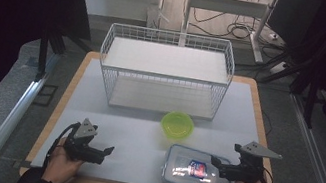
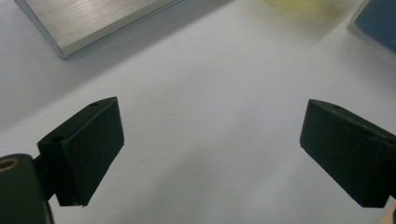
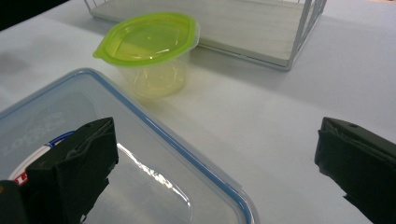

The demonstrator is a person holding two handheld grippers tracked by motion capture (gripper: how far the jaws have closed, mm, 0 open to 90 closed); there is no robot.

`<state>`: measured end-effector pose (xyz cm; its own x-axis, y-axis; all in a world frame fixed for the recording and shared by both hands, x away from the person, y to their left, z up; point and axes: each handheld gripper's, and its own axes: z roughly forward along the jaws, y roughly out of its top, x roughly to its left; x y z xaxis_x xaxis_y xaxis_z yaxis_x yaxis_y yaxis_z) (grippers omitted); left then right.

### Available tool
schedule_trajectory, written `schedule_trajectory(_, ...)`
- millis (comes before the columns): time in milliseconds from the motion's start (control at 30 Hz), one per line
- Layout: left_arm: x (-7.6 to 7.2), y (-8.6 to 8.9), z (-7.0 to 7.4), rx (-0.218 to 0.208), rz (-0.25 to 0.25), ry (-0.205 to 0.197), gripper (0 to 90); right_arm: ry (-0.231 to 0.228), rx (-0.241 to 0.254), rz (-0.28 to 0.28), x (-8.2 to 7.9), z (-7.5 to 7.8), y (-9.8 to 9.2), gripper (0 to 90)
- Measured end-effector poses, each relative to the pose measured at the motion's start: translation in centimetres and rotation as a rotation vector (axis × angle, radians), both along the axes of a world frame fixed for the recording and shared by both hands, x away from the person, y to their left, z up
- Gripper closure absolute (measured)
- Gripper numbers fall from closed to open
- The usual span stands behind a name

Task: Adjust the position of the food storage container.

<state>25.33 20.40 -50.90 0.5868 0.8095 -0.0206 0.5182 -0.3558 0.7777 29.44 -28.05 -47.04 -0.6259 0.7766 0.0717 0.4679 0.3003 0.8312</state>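
Clear rectangular plastic box [image 3: 93, 154], blue-rimmed lid, under open right gripper [image 3: 215, 172].

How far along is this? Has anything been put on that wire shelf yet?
Barely begun. The wire shelf holds nothing yet. The green-lidded cup and clear box sit on the table. The right gripper hangs open at the box's edge, gripping nothing; the left gripper waits open. All lifting and placing is apparently left.

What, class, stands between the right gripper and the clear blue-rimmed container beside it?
Nothing visible: the right gripper, open, hangs over the edge of the container. The green-lidded cup stands farther back.
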Motion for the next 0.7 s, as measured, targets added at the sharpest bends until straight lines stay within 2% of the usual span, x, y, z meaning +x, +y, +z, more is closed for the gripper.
schedule_trajectory(33,0.0,0.0,0.0,0.0,0.0,0.0,6.3,0.003,-0.003,-0.002,0.0,0.0,0.0,0.0)
schedule_trajectory(67,-0.1,-0.3,0.0,0.027,-0.001,0.012,6.1,0.006,-0.004,-0.004,0.0,-0.1,0.1,0.0)
schedule_trajectory(100,-0.1,-0.3,0.0,0.027,-0.001,0.012,5.2,0.006,-0.004,-0.004,0.0,-0.1,0.1,0.0)
schedule_trajectory(133,-0.1,-0.5,0.0,0.046,-0.006,0.024,5.2,0.006,-0.004,-0.007,0.1,-0.1,0.1,0.0)
schedule_trajectory(300,-0.2,-1.1,-0.2,0.061,-0.021,0.038,2.7,0.016,-0.018,-0.031,0.1,-0.3,0.0,0.0)
schedule_trajectory(433,-0.1,-1.2,-0.3,0.047,-0.03,0.044,1.9,0.025,-0.026,-0.037,0.2,-0.5,0.1,0.0)
schedule_trajectory(467,-0.1,-1.1,-0.2,0.015,-0.047,0.042,1.0,0.027,-0.028,-0.036,0.2,-0.5,0.1,0.0)
schedule_trajectory(533,-0.1,-1.0,-0.2,0.0,-0.053,0.043,1.0,0.03,-0.028,-0.034,0.2,-0.5,0.1,0.0)
schedule_trajectory(633,-0.3,-0.9,0.0,-0.023,-0.056,0.018,1.9,0.033,-0.027,-0.031,0.2,-0.4,0.1,0.0)
schedule_trajectory(700,-0.3,-1.0,0.1,-0.024,-0.059,0.008,2.4,0.033,-0.029,-0.031,0.2,-0.4,0.1,0.0)
